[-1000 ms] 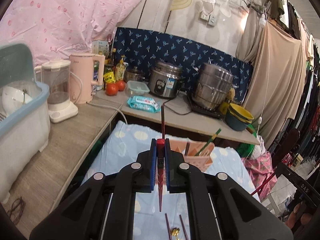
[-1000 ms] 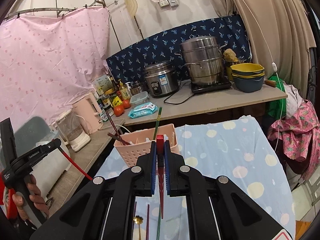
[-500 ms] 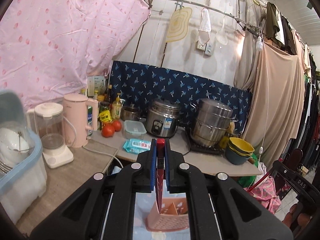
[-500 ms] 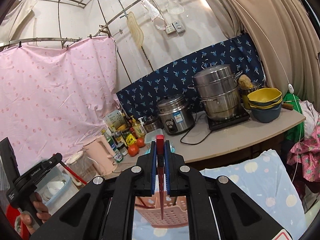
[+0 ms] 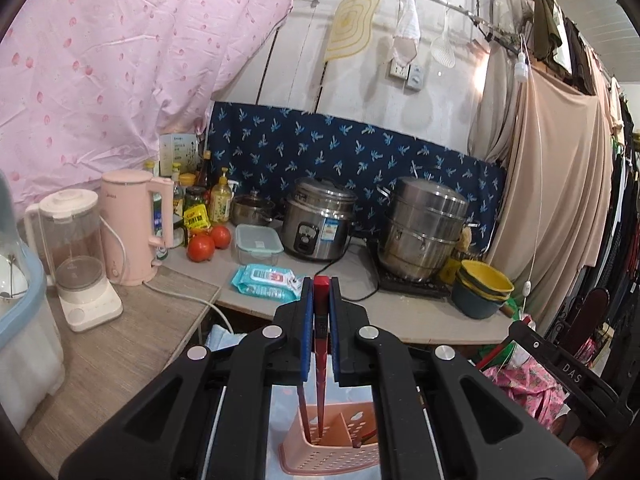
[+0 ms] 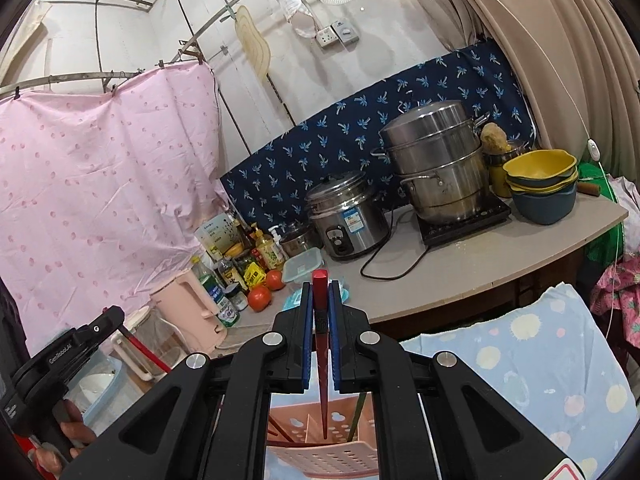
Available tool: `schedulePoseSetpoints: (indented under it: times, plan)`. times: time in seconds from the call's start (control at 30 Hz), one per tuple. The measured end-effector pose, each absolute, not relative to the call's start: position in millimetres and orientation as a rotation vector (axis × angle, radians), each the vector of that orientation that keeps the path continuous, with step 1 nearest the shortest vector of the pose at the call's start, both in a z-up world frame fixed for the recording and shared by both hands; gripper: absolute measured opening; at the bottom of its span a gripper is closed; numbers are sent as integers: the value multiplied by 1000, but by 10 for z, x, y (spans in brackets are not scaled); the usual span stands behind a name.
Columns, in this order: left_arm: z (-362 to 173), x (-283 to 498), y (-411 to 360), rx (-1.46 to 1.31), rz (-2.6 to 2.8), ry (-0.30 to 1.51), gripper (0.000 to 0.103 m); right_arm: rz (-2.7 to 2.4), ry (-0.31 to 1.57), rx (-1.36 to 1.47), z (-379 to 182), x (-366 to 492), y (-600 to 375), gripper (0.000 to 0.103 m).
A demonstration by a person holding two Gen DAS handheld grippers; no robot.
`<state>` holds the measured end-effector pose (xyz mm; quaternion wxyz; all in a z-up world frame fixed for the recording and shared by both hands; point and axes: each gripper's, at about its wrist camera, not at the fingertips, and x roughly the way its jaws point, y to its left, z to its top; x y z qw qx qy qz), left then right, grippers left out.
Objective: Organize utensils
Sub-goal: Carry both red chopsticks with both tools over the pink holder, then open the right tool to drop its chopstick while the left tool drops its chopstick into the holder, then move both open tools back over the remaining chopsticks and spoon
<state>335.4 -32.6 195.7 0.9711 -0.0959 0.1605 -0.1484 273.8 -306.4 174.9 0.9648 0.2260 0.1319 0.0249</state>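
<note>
My left gripper (image 5: 320, 292) is shut on a red chopstick (image 5: 320, 360) that hangs down between the blue pads. Its lower tip lines up with a compartment of the pink perforated utensil basket (image 5: 332, 460) below. A darker chopstick (image 5: 302, 412) stands in that basket. My right gripper (image 6: 321, 292) is shut on another red chopstick (image 6: 322, 380), tip down over the same basket (image 6: 320, 454), where a green chopstick (image 6: 358, 416) leans. Whether either tip is inside the basket is unclear. The right wrist view also shows the left gripper's body (image 6: 76, 348) in a hand (image 6: 70, 436).
The basket stands on a blue spotted cloth (image 6: 540, 368). Behind is a counter with a rice cooker (image 5: 320, 220), steamer pot (image 5: 424, 228), stacked bowls (image 5: 484, 288), wipes pack (image 5: 264, 280), tomatoes (image 5: 202, 246), pink kettle (image 5: 132, 224), blender (image 5: 76, 256) and a dish rack (image 5: 20, 320).
Both grippers have risen and moved forward toward the counter, each still holding its chopstick. The basket has gone from ahead of the fingers to beneath them, and the loose utensils on the cloth are out of view.
</note>
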Motion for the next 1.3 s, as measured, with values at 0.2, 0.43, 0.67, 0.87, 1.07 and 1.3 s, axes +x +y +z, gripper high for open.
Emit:
schedulePoseSetpoints:
  times: [0.2,0.43,0.67,0.87,1.07,1.3]
  plan:
    - [1717,3474,-317,-200,-291,381,7,48,329,450,1467,2838,-3037,7]
    - [1565,3526,-321,-201,-281,421,7,29,374,445,1297,2914,-3033,8]
    - [1550,3464,-321,-189,-240,409,28,15,375,475,1258,2857,-3095,21]
    - [1544,3341,-288,-172,-213,400,42,11,370,466,1271,2737,-3093,28]
    - [1442,3181,-313,-104,-164,427,42,16,388,434,1228,2554,-3019,28]
    - [1243,2932,-297,-50,-130,488,42,22,439,389,1060,2279,-2862,29]
